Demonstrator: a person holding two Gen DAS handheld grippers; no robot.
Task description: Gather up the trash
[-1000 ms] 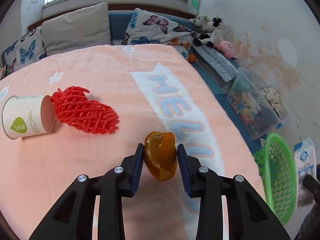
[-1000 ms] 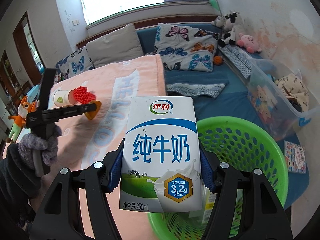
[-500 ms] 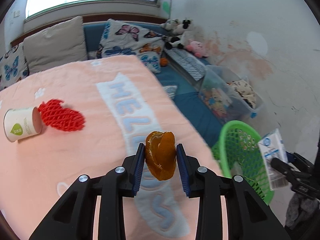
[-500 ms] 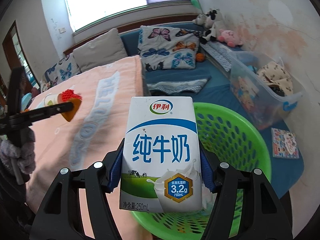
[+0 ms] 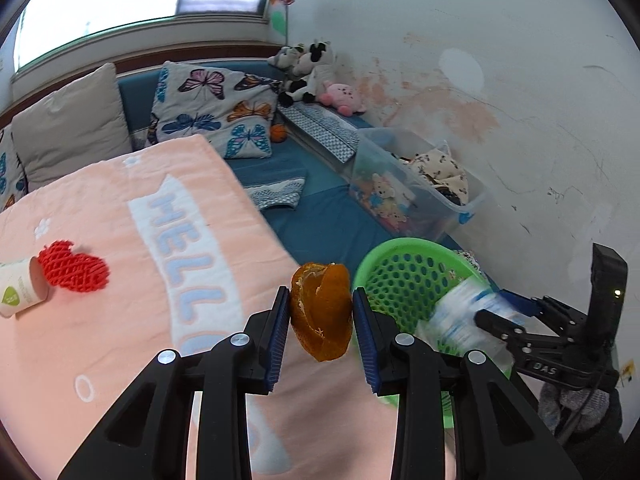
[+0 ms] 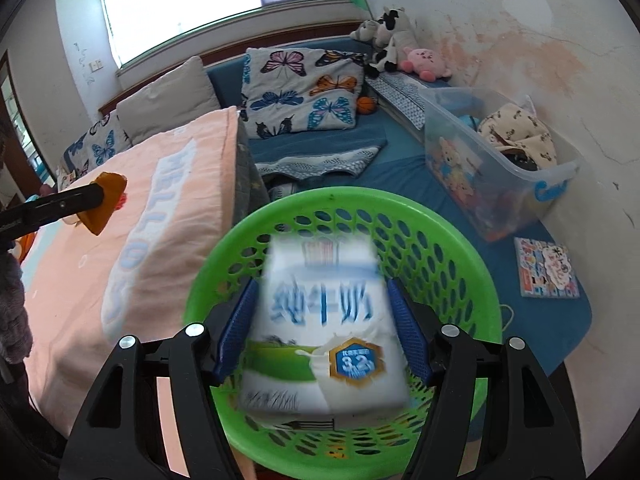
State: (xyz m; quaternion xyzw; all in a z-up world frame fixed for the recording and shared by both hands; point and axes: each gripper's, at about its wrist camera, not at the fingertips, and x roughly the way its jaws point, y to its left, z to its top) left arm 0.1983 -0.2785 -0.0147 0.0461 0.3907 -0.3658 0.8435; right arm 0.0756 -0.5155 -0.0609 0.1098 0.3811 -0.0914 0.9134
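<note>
Right gripper (image 6: 322, 316): its jaws have just been opening; the milk carton (image 6: 320, 332) is blurring between the blue pads, seemingly slipping free above the green basket (image 6: 486, 280).
Left gripper (image 5: 320, 320): it is pinching the orange peel (image 5: 322, 312) over the edge of the peach blanket (image 5: 120, 184), just beside the basket.
Remaining trash: the red foam net (image 5: 74, 266) and the paper cup (image 5: 18, 296) are lying together on the blanket, well apart from the basket.
Risk, carton: it is probably tipping as it drops; striking the basket's near rim could be bouncing it onto the blue mat (image 6: 400, 168).
Risk, collision: both grippers are converging on one opening; the left fingers could be clipping the right gripper if it is not clearing away first.
Risk, peel: a loose, curled piece is likely slipping if released short of the rim.
Edges: the blanket's edge is lying right beside the basket's left rim.
Open room: the basket's far side and the mat toward the clear storage bin (image 6: 500, 160) are offering room for withdrawing.
</note>
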